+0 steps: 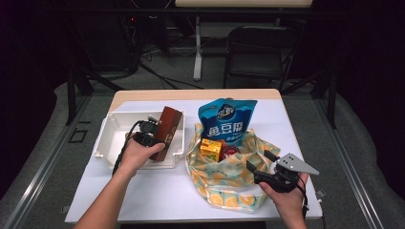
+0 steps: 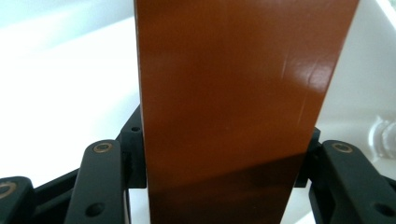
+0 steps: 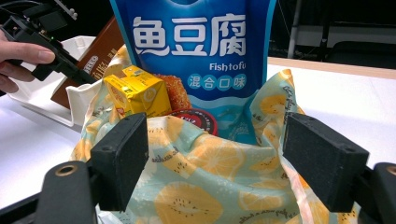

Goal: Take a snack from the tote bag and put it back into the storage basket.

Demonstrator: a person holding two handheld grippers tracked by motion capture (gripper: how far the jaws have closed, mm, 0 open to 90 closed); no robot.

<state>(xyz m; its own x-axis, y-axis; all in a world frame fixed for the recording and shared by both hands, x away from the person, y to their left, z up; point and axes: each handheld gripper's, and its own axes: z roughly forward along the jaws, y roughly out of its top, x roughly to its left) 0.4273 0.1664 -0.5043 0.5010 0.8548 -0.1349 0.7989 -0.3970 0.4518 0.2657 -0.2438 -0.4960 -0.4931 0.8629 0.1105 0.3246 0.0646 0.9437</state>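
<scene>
A tall brown box leans over the right rim of a white bin. My left gripper is shut on it, a pad pressed on each side. A fruit-print cloth bag holds a blue fish tofu pouch, a yellow drink carton and a red-lidded item. At the bag's near right edge my right gripper is open, its pads wide apart over the cloth. In the right gripper view the left gripper holds the brown box.
The white table has bare room in front of the bin and to the right of the bag. Behind the table stand a black folding chair and a white desk leg. The floor around is dark.
</scene>
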